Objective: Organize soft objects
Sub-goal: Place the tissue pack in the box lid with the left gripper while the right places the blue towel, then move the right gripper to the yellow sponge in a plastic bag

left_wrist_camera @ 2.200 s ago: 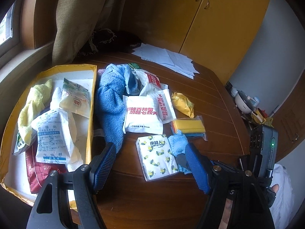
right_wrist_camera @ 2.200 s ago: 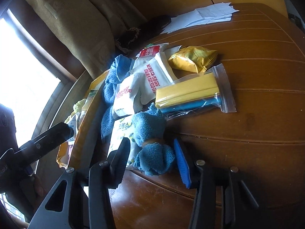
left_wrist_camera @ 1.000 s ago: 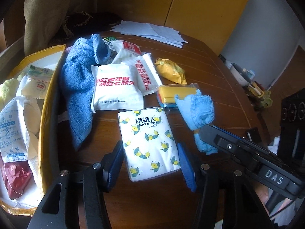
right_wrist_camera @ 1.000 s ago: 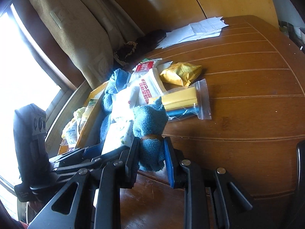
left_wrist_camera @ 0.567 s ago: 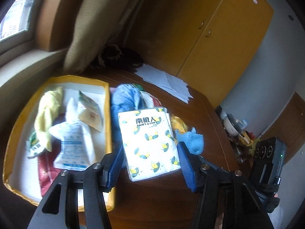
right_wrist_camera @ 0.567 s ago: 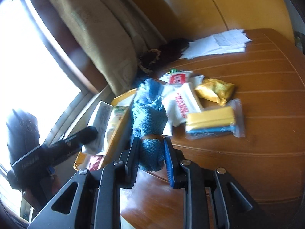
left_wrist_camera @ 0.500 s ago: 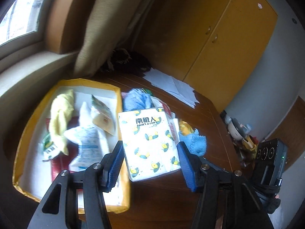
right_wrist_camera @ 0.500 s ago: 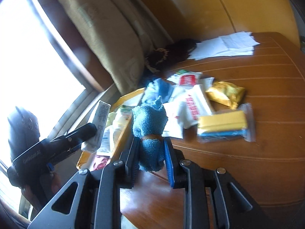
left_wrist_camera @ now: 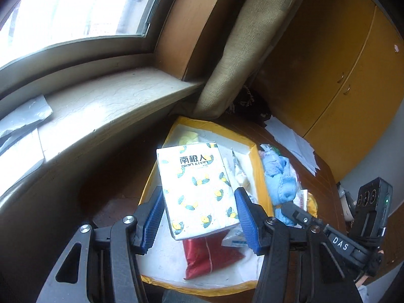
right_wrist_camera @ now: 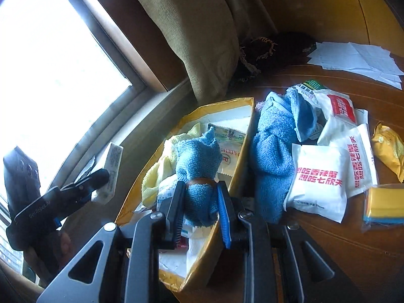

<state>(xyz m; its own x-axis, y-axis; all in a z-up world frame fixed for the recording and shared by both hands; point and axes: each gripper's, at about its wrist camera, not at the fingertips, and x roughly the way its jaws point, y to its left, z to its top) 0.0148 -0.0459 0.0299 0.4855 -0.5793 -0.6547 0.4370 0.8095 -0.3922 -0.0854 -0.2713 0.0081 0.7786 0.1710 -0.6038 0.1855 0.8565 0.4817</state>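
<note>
Left claw point(left_wrist_camera: 198, 218) pinches tissue pack point(left_wrist_camera: 195, 190), right claw point(right_wrist_camera: 199, 214) pinches cloth point(right_wrist_camera: 198, 176), both above box point(right_wrist_camera: 242, 146); lower inside walls before releasing.

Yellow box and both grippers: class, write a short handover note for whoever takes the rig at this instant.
Left gripper: shut on the tissue pack, held above the yellow box.
Right gripper: shut on the small blue cloth, also over the box.
Done: a yellow cloth and several sachets already lie in the box.
Left: release both items into it, then fetch the big blue towel, white packets, yellow snack bag and bagged sponges from the table.
</note>
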